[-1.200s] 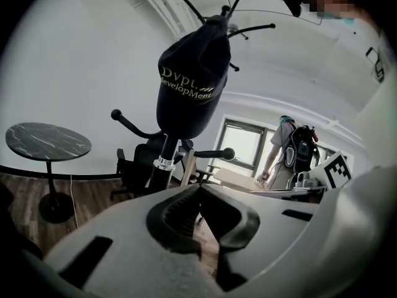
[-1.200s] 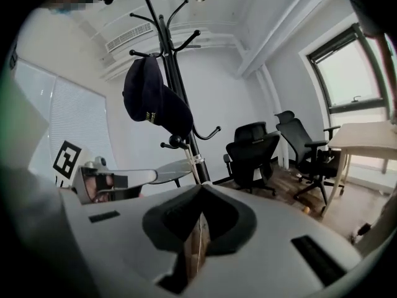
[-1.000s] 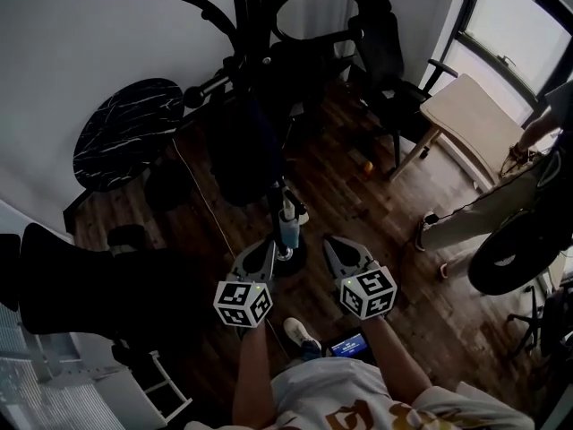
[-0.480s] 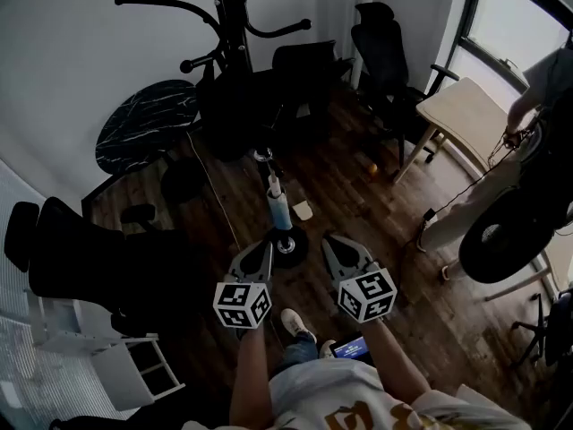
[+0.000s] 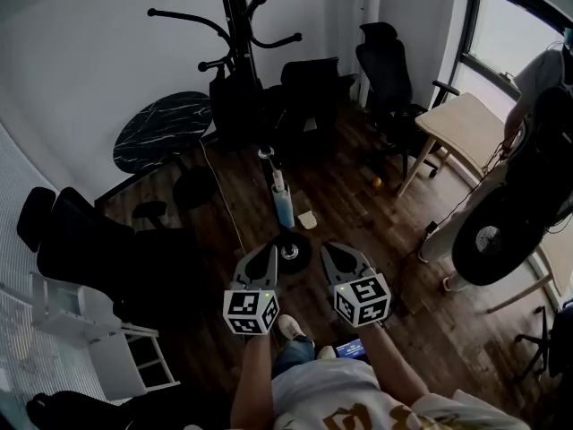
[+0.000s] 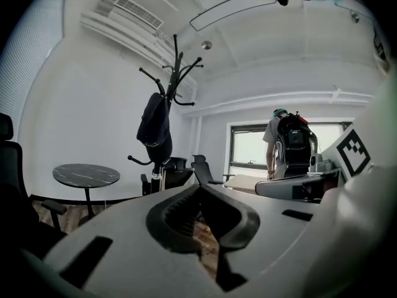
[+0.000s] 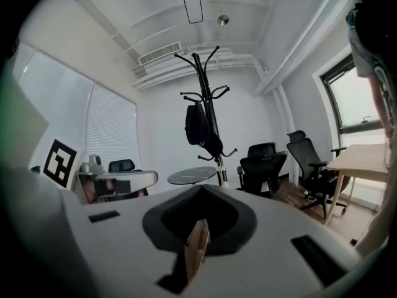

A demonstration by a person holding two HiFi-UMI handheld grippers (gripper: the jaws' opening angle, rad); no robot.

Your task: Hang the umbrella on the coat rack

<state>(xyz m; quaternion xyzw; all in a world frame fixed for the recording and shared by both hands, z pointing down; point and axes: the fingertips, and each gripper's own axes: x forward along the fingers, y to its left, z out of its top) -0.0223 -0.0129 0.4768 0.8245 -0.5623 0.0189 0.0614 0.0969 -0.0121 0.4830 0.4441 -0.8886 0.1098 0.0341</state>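
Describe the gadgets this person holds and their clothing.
The left gripper and right gripper are matching pale grey wedges tapering to dark ribbed jaw linings. Each carries a white cube with black square markers and a small green light. The person wears a white short-sleeved T-shirt with a tan print.

Listing what I am seeing ahead of me: round marble-topped table (image 5: 161, 137) is standing by the white wall; black office chair (image 5: 387, 65) is sitting beside pale wooden desk (image 5: 461, 119); person wearing a backpack (image 6: 290, 143) is standing at the window.
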